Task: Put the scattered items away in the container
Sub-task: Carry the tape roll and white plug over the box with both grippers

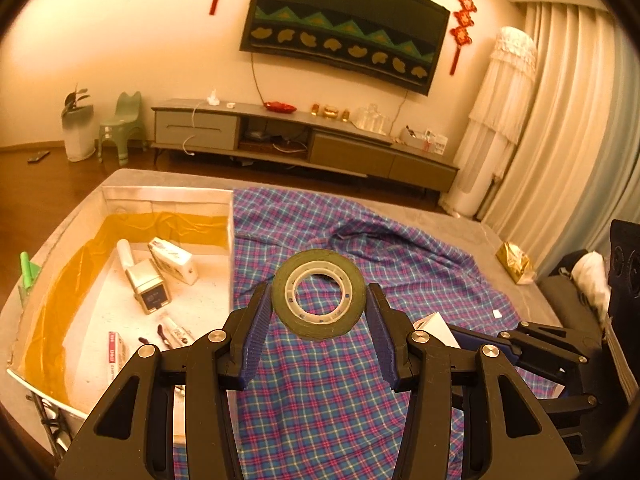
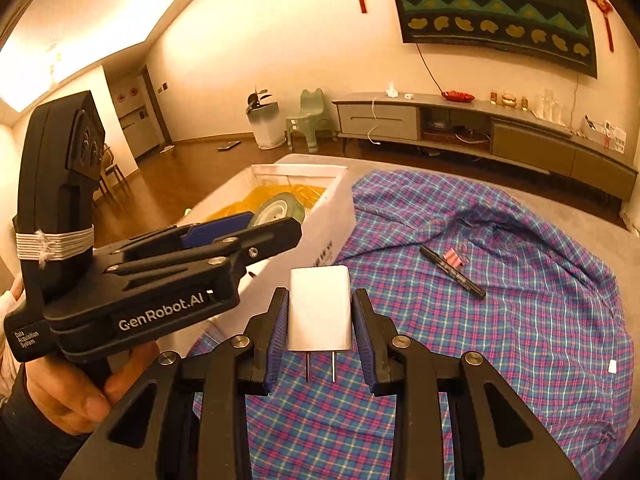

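My left gripper (image 1: 319, 294) is shut on a roll of dark green tape (image 1: 319, 294), lifted over the plaid cloth (image 1: 320, 392) just right of the white container (image 1: 230, 236). The container's floor holds several items, among them a white box (image 1: 172, 260) and a small square device (image 1: 150, 292). In the right wrist view my right gripper (image 2: 319, 312) is shut on a white plug adapter (image 2: 319, 312), prongs pointing toward the camera, held above the cloth (image 2: 500, 340). The left gripper (image 2: 224, 236) with its tape roll (image 2: 278, 208) shows at the left, before the container (image 2: 332, 208).
A black marker (image 2: 452, 272) and pink clips (image 2: 454, 259) lie on the cloth to the right. A small white scrap (image 2: 611, 367) sits near the cloth's right edge. A gold packet (image 1: 514, 266) rests on the grey surface. A hand (image 2: 60, 396) holds the left gripper's handle.
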Demonstrator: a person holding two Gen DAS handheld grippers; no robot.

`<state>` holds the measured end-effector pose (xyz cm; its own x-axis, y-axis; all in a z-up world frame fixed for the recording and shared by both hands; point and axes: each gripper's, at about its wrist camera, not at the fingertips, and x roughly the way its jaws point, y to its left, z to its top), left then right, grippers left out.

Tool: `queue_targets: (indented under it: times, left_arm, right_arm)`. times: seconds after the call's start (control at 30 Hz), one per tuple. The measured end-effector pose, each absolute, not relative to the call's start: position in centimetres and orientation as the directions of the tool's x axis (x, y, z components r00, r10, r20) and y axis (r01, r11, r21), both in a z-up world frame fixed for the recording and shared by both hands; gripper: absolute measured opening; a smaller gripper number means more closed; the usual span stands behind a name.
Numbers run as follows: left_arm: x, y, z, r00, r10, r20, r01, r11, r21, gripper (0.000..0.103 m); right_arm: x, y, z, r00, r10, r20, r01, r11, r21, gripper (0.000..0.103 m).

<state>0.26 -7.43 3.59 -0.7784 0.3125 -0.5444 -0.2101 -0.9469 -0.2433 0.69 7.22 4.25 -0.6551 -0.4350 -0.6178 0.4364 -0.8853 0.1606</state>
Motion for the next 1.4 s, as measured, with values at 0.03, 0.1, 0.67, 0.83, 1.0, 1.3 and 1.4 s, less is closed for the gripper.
queue_targets:
  times: [0.03, 0.1, 0.67, 0.83, 1.0, 1.3, 1.4]
  left_arm:
    - [0.4, -7.8, 3.7, -0.781, 0.313, -0.540, -0.206, -0.946, -0.249, 0.049]
    - [0.5, -8.6, 3.9, -0.788, 0.312, -0.531, -0.197, -0.945, -0.262, 0.049]
    - [1.1, -14.9, 3.7, -0.819, 0.268, -0.508, -0.104, -0.939, -0.327, 0.049]
    - [0.9, -16.6, 3.2, -0.822, 0.261, -0.506, -0.077, -0.932, -0.354, 0.049]
    - [0.7, -18.2, 2.8, -0.823, 0.255, -0.508, -0.043, -0.919, -0.391, 0.049]
    - [0.2, -20.1, 2.2, -0.820, 0.242, -0.518, 0.003, -0.904, -0.427, 0.049]
    - [0.2, -20.7, 2.1, -0.824, 0.236, -0.515, 0.015, -0.900, -0.435, 0.049]
  right_arm:
    - [0.7, 6.9, 4.5, -0.657, -0.435, -0.616, 0.441, -0.884, 0.155, 0.033]
    - [0.7, 6.1, 5.0, -0.659, -0.436, -0.613, 0.452, -0.881, 0.141, 0.033]
    - [-0.7, -0.1, 6.2, -0.632, -0.453, -0.629, 0.532, -0.844, 0.072, 0.033]
    - [-1.2, -1.6, 6.3, -0.625, -0.458, -0.633, 0.551, -0.832, 0.058, 0.033]
    - [-2.1, -2.5, 6.4, -0.622, -0.455, -0.637, 0.559, -0.828, 0.047, 0.033]
    - [-3.8, -4.8, 6.3, -0.605, -0.462, -0.649, 0.576, -0.816, 0.044, 0.033]
    - [-4.6, -5.4, 6.3, -0.598, -0.464, -0.654, 0.581, -0.813, 0.046, 0.033]
